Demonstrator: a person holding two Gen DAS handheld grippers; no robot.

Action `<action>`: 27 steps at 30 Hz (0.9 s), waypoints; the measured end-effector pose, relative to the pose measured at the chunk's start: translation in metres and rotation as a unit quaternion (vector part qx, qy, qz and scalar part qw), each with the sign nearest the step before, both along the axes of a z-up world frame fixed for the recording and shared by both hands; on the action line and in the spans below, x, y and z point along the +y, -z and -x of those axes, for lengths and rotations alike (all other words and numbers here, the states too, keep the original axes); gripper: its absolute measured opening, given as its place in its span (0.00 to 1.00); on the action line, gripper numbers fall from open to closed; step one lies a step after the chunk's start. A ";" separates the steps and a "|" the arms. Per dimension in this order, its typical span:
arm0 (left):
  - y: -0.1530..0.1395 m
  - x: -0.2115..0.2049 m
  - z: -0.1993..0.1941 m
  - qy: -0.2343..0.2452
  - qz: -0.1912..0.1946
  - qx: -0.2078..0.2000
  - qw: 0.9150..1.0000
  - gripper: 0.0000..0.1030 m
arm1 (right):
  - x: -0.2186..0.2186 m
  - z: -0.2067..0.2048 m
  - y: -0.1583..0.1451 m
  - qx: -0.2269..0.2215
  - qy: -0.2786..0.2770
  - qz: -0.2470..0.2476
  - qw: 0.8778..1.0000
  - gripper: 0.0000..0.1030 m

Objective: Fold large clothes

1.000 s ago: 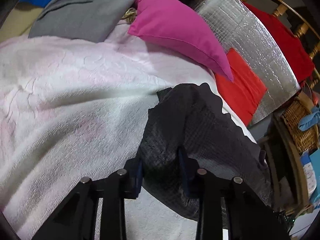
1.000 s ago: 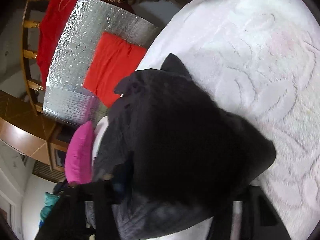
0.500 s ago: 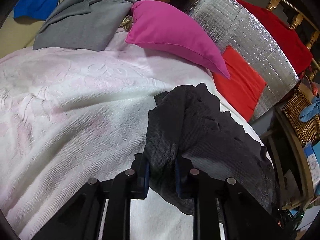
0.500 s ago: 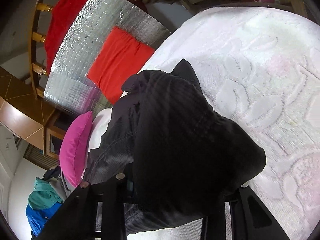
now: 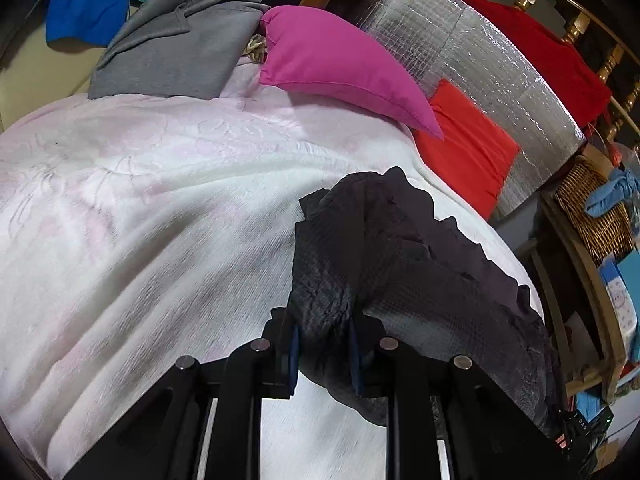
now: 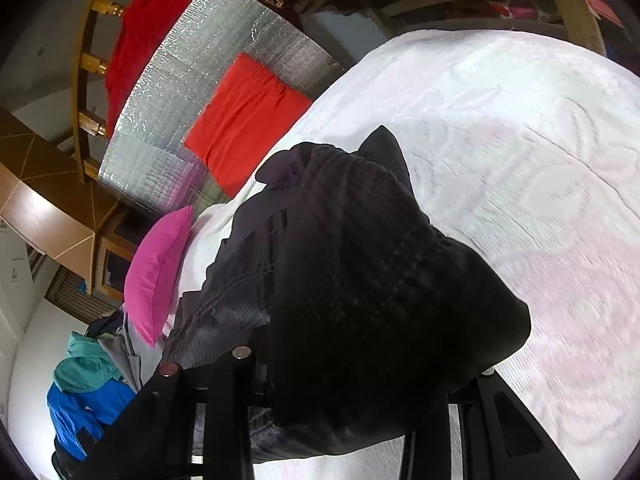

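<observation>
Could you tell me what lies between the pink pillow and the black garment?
Only bare white blanket separates pink pillow from black garment, per the left wrist view.

Left gripper [image 5: 325, 346]: fingers, wide apart around a fold of the dark garment [image 5: 400, 264] a second ago, have drawn together and now pinch a bunched ridge of it between them. Dark garment: the fold, formerly broad and slack on the bed [image 5: 140, 220], now gathered narrow and creased at the near end. Right gripper [image 6: 360, 380]: view has pulled back from the garment, which now fills less of the frame, with more of the bed showing at far right.
</observation>
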State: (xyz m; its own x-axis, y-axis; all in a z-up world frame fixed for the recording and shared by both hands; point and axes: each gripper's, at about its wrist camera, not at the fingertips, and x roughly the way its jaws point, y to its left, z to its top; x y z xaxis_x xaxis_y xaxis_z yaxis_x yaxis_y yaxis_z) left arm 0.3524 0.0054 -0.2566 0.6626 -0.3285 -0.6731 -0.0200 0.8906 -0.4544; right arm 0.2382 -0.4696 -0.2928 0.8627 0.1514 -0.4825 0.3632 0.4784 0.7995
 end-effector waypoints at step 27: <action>0.000 0.073 0.053 0.006 0.025 0.069 0.997 0.54 | -0.039 0.100 0.018 0.031 -0.071 -0.058 0.995 0.63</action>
State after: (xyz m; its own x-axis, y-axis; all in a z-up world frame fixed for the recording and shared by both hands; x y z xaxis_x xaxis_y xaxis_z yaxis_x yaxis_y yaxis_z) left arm 0.2992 0.0783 -0.2570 0.5609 -0.3707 -0.7402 -0.0748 0.8678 -0.4913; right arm 0.1384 -0.5085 -0.3108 0.7976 0.3275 -0.5066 0.3486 0.4352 0.8301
